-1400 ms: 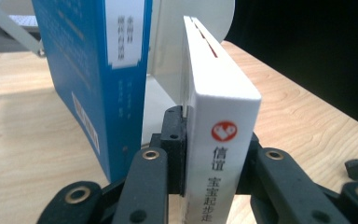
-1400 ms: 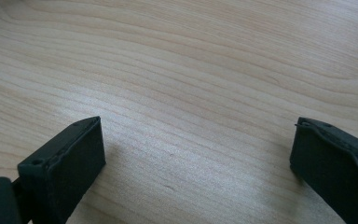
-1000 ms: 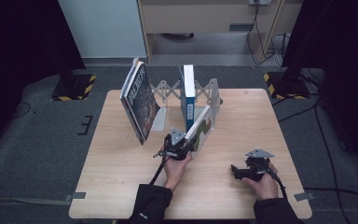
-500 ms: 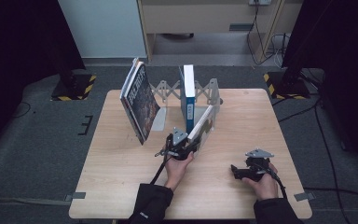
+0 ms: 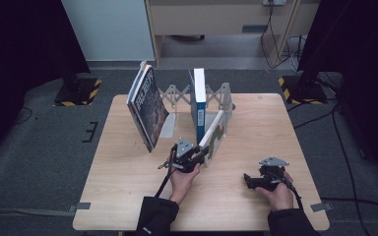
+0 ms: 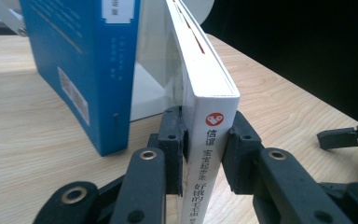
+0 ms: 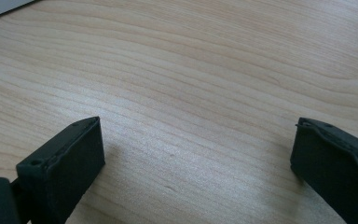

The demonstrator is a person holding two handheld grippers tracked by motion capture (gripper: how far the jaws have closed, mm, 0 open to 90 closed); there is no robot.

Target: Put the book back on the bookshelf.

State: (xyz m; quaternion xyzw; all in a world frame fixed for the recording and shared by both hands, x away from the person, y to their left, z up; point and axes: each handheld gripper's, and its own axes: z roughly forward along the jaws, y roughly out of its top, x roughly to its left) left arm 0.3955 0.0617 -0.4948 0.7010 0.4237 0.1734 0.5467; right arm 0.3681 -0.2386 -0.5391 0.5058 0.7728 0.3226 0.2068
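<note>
A white book (image 5: 212, 132) leans tilted against the upright blue book (image 5: 198, 101) in the expanding rack (image 5: 219, 93). My left gripper (image 5: 204, 156) holds the white book's lower spine. In the left gripper view the white book (image 6: 212, 140) stands between both pads (image 6: 173, 140), which press on it; the jaws have just been closing on it. The blue book (image 6: 84, 70) stands to its left there. My right gripper (image 5: 248, 181) rests on the table at the front right. It stands open (image 7: 196, 154) over bare wood.
A dark-covered book (image 5: 147, 105) leans at the rack's left end, overhanging the table (image 5: 128, 196). The right gripper's jaw tip (image 6: 345, 137) shows at the right of the left gripper view. Black stands and cables lie on the floor around the table.
</note>
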